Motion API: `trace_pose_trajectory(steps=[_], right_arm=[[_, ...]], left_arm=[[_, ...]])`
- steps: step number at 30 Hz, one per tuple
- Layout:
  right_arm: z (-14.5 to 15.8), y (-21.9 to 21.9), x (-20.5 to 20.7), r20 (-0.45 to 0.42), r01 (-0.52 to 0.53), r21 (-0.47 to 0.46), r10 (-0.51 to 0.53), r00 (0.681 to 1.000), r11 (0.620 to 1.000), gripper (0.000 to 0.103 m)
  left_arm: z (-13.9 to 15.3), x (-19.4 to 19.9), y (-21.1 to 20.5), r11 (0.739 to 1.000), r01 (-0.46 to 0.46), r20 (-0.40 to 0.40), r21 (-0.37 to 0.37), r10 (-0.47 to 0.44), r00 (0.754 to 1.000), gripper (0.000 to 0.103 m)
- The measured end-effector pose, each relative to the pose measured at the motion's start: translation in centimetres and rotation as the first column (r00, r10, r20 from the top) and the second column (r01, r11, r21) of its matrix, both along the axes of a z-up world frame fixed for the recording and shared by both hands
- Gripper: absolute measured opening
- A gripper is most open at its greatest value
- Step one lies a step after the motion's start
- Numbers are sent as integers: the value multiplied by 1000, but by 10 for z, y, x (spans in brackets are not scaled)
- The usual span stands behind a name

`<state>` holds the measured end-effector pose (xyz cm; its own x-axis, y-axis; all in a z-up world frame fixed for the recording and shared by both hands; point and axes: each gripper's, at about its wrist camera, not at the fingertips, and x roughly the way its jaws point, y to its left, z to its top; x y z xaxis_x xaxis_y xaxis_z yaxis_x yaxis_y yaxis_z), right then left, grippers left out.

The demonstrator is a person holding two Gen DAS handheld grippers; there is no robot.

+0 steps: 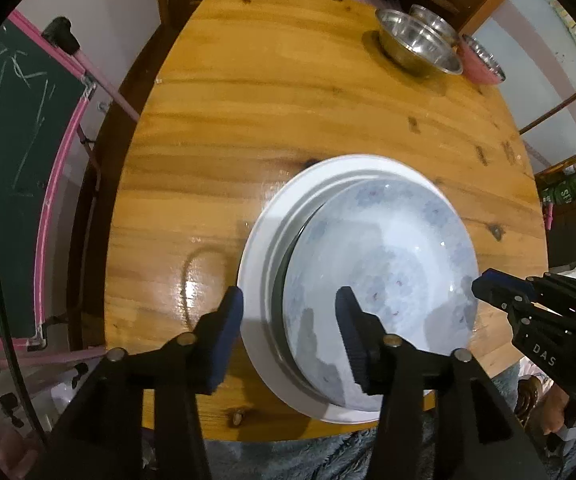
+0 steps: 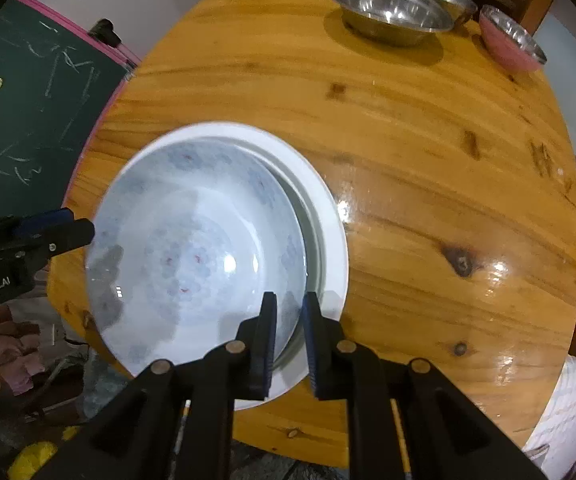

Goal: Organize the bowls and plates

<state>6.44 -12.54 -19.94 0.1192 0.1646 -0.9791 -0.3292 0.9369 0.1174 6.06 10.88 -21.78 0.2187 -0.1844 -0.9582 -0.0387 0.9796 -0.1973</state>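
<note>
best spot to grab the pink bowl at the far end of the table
Take the pink bowl by its rim, coming down from above with one finger inside and one outside. It sits upright and open, with a thin metal-lined lip. The side facing the table's middle looks best: it is bare wood there, while the steel bowls crowd its left.

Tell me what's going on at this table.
A person with a gripper in each hand is stacking dishes. A patterned bowl sits in a white plate on the wooden table. The left gripper is open across both rims. The right gripper's fingers straddle the bowl's rim, barely apart. Metal bowls wait at the far edge.
</note>
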Motion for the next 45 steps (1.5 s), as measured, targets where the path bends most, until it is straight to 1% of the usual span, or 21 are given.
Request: trace_pose_trajectory(steps=[2, 4, 6, 9, 15, 18, 21, 23, 25, 26, 29, 32, 33, 34, 36, 38, 40, 43, 45], right_arm=[[7, 1, -2, 16, -6, 7, 6, 1000, 1000, 13], [14, 0, -3, 24, -7, 21, 7, 1000, 1000, 13], [19, -1, -5, 25, -7, 40, 6, 1000, 999, 13], [23, -6, -8, 25, -8, 60, 6, 1000, 998, 13], [38, -14, -12, 33, -1, 95, -2, 999, 995, 13], [60, -21, -15, 86, -17, 86, 10, 996, 996, 13], [86, -28, -17, 142, -24, 89, 11, 990, 996, 13], [109, -36, -16, 189, -24, 97, 6, 982, 995, 13], [132, -44, -16, 237, -24, 104, -1, 972, 994, 13], [141, -47, -16, 254, -23, 107, -5, 967, 994, 13], [170, -60, -14, 301, -20, 133, -21, 953, 991, 13], [195, -76, -10, 344, -5, 144, -46, 938, 990, 14], [203, -82, -8, 358, 3, 149, -57, 932, 989, 15], [208, -86, -5, 366, 10, 152, -66, 928, 988, 17], [220, -97, 1, 387, 36, 160, -96, 917, 986, 30], [232, -111, 10, 420, 61, 162, -125, 899, 985, 34], [242, -126, 19, 445, 88, 163, -153, 882, 983, 35], [252, -144, 36, 439, 115, 202, -194, 877, 973, 35], [253, -154, 51, 436, 143, 209, -223, 872, 967, 35]], left_arm=[[6, 0, 0, 1000, -2, 12, -7, 3, 1000, 51], [12, -1, -1, 1000, -3, 23, -19, 3, 1000, 58], [19, -2, -3, 1000, 1, 37, -24, 0, 999, 63], [28, -4, -7, 999, 10, 58, -31, -8, 998, 67], [51, -6, -19, 998, 19, 89, -55, -14, 996, 68], [70, -5, -27, 998, 32, 126, -53, -26, 992, 68], [97, -1, -37, 998, 53, 184, -44, -45, 982, 68], [117, 2, -46, 997, 72, 222, -40, -61, 973, 69], [136, 5, -56, 995, 92, 257, -29, -82, 963, 75], [146, 6, -61, 994, 105, 278, -19, -96, 956, 76], [173, 12, -77, 990, 139, 332, 12, -135, 933, 77], [198, 18, -90, 987, 154, 377, 35, -155, 913, 77], [206, 22, -94, 987, 157, 391, 41, -160, 906, 77], [211, 24, -97, 986, 159, 401, 46, -164, 901, 77], [226, 32, -104, 986, 155, 432, 64, -167, 886, 78], [237, 39, -109, 987, 147, 456, 71, -163, 875, 81], [246, 46, -113, 988, 136, 479, 78, -157, 864, 83], [255, 65, -120, 989, 114, 512, 91, -144, 846, 84], [256, 78, -123, 990, 100, 523, 95, -135, 842, 84]])
